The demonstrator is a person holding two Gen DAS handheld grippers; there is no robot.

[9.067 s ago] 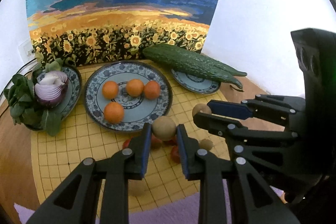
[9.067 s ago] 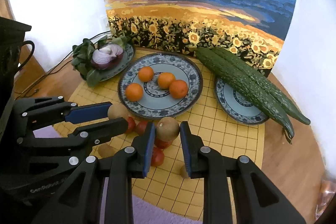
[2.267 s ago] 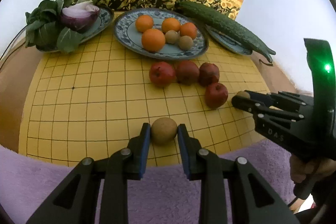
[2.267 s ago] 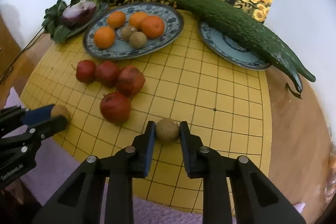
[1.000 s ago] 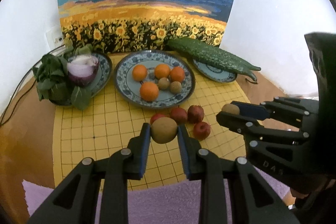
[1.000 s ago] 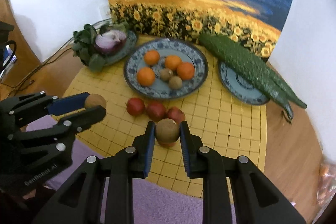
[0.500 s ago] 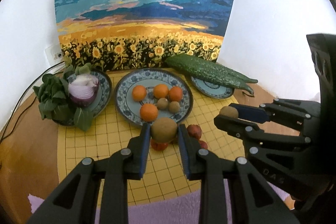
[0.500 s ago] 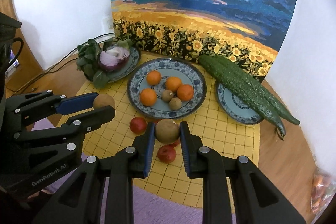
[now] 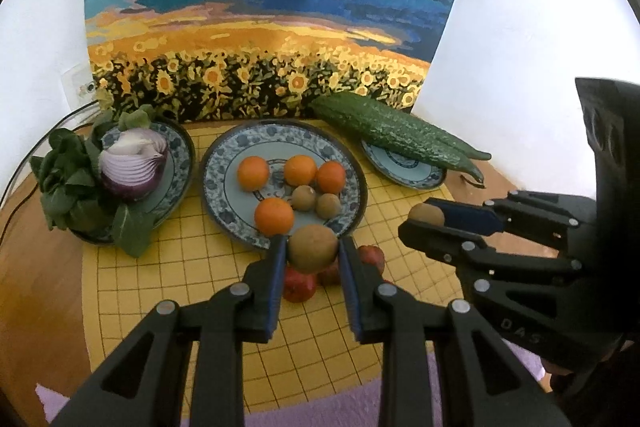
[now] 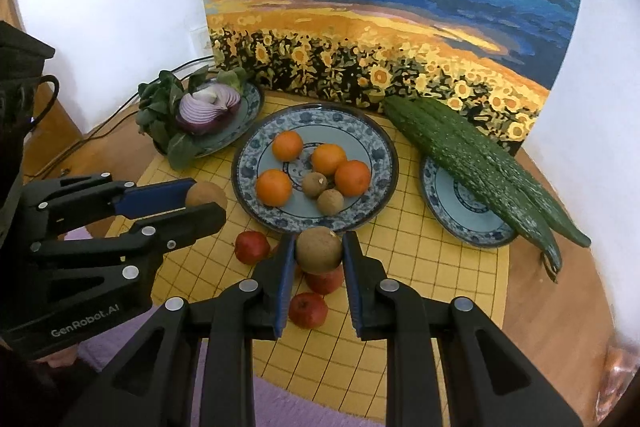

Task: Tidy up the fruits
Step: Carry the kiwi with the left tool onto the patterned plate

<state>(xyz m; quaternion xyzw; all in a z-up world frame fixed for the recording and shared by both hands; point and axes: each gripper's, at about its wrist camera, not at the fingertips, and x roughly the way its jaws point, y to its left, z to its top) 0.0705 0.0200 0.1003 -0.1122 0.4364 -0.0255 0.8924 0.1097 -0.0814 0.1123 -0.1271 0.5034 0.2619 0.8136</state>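
While both hands hover above the yellow grid mat [image 10: 440, 267], each gripper is clamped on one small brown kiwi. The left gripper [image 9: 313, 251] pinches its kiwi [image 9: 313, 247] across the middle, pads on opposite flanks. The right gripper [image 10: 318, 251] does the same with the second kiwi [image 10: 319, 249]. Both fruits hang in the air just short of the near rim of the large blue-patterned plate [image 10: 372, 135], over the red apples [image 10: 252, 247] that lie loose on the mat.

Handling, as a judgement: the kiwis look light and firm, with fuzzy skin that should give the pads good friction, but they are round, so an off-centre pinch could squirt one out, and hard squeezing would bruise it. The widest girth is the right place to hold, as both are held at present.

Room: the plate already carries four oranges [image 10: 287, 145] and two kiwis [image 10: 314, 184] near its middle. Bare plate shows along the near edge and on the right side, enough for two more. The raised rim should stop rolling. The onion plate [image 9: 182, 163] on the left and the cucumbers [image 10: 480, 163] on the right stand clear of the path. The two grippers are close side by side, so they could knock each other when lowering together.
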